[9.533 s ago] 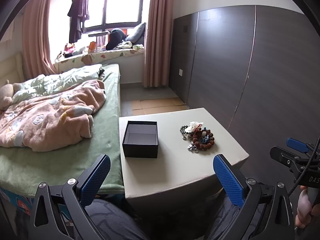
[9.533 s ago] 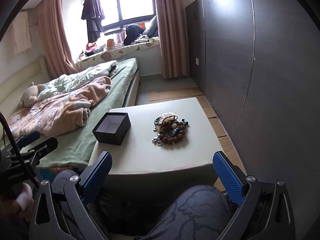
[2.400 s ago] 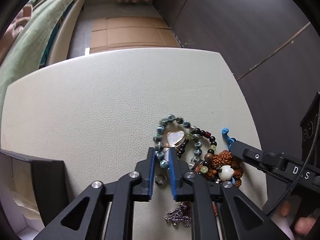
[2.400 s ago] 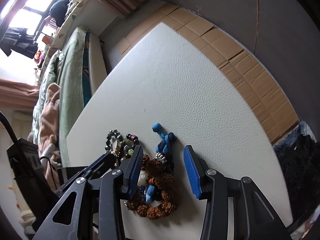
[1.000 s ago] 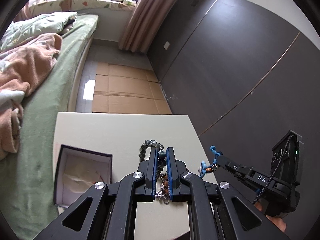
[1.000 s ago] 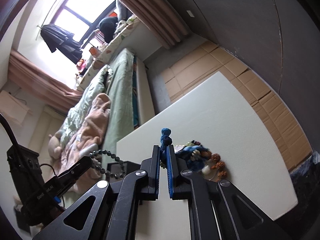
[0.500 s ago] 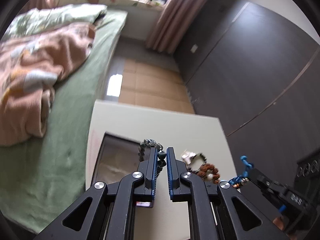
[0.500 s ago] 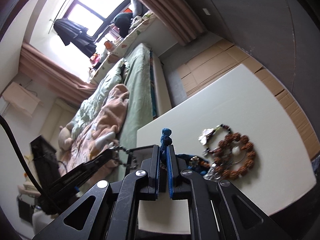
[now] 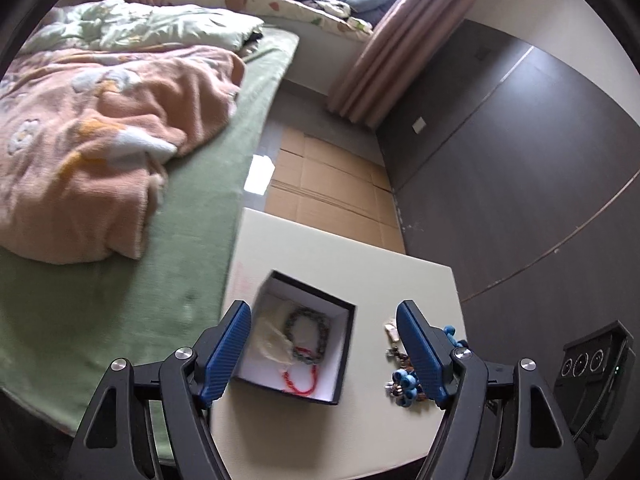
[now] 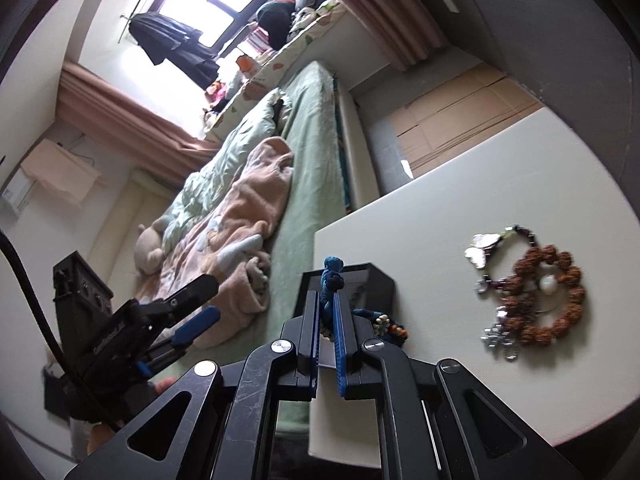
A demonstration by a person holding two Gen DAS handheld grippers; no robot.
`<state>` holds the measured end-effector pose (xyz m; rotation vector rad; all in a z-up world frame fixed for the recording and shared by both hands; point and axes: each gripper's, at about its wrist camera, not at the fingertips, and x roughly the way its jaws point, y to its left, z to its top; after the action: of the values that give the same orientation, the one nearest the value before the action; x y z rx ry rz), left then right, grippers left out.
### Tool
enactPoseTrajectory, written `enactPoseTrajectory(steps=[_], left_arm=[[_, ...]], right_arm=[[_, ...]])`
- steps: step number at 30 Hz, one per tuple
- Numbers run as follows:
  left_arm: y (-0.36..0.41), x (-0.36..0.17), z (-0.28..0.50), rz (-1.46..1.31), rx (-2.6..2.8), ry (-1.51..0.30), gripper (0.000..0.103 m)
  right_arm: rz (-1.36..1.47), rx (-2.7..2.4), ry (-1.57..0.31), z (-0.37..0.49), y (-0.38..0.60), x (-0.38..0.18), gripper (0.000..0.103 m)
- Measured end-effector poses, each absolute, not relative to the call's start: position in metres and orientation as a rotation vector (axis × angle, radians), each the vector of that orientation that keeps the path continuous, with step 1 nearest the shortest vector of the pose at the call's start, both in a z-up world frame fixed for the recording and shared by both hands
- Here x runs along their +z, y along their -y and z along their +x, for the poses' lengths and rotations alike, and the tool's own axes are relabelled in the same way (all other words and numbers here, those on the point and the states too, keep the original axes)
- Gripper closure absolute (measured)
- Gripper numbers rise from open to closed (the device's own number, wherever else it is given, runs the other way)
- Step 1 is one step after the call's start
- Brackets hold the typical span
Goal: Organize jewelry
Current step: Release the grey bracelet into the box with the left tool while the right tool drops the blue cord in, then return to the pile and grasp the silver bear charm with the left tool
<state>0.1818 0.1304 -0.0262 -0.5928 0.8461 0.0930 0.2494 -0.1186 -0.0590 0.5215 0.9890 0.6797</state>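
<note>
Grey-green beaded bracelet [image 9: 310, 330]: lying in black square box [image 9: 345, 354] near table's [image 9: 360, 264] left edge
Left hand-held gripper [image 9: 324, 344]: hovering, fingers apart
Right hand-held gripper [image 10: 328, 312]: clamping blue knotted cord bracelet [image 10: 331, 280]

The left wrist view looks steeply down from above the cream leather-look worktop [image 9: 360, 432], close over the open black square box [image 9: 347, 344], facing the window wall. The right wrist view sits lower and rolled sideways, just behind that box [image 10: 380, 280]. Both share worktop [image 10: 440, 400], box and green-sheeted bed [image 9: 100, 300].

Left tool [image 9: 324, 344] with jaws spread wide; right tool [image 10: 327, 320] clamped tight.
</note>
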Motion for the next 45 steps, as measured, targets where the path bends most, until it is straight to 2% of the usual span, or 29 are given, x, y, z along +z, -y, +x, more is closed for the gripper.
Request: enactPoseTrajectory(steps=[11, 13, 14, 15, 16, 17, 34, 45], left_arm=[[-0.158, -0.025, 0.162, -0.609, 0.17, -0.816, 0.027], [-0.157, -0.025, 0.162, -0.608, 0.166, -0.819, 0.027], [-0.157, -0.025, 0.162, -0.605, 0.165, -0.82, 0.027], [-0.157, -0.025, 0.162, -0.601, 0.167, -0.821, 0.027], [-0.158, -0.024, 0.162, -0.6, 0.167, -0.82, 0.027], [-0.158, -0.024, 0.162, -0.599, 0.167, -0.819, 0.027], [-0.108, -0.017, 0.171, -0.519, 0.071, -0.832, 0.027], [-0.052, -0.024, 0.19, -0.42, -0.024, -0.879, 0.027]], right_arm=[[0.577, 0.817, -0.983, 0.261, 0.073, -0.068, 0.094], [0.575, 0.829, -0.971, 0.263, 0.064, -0.066, 0.09], [0.555, 0.833, -0.977, 0.265, 0.06, -0.065, 0.069], [0.545, 0.84, -0.992, 0.267, 0.057, -0.066, 0.037], [0.55, 0.834, -1.003, 0.266, 0.057, -0.067, 0.028], [0.563, 0.809, -1.003, 0.265, 0.061, -0.068, 0.025], [0.502, 0.611, -0.989, 0.245, 0.161, -0.045, 0.025], [0.478, 0.53, -1.011, 0.253, 0.223, -0.064, 0.025]])
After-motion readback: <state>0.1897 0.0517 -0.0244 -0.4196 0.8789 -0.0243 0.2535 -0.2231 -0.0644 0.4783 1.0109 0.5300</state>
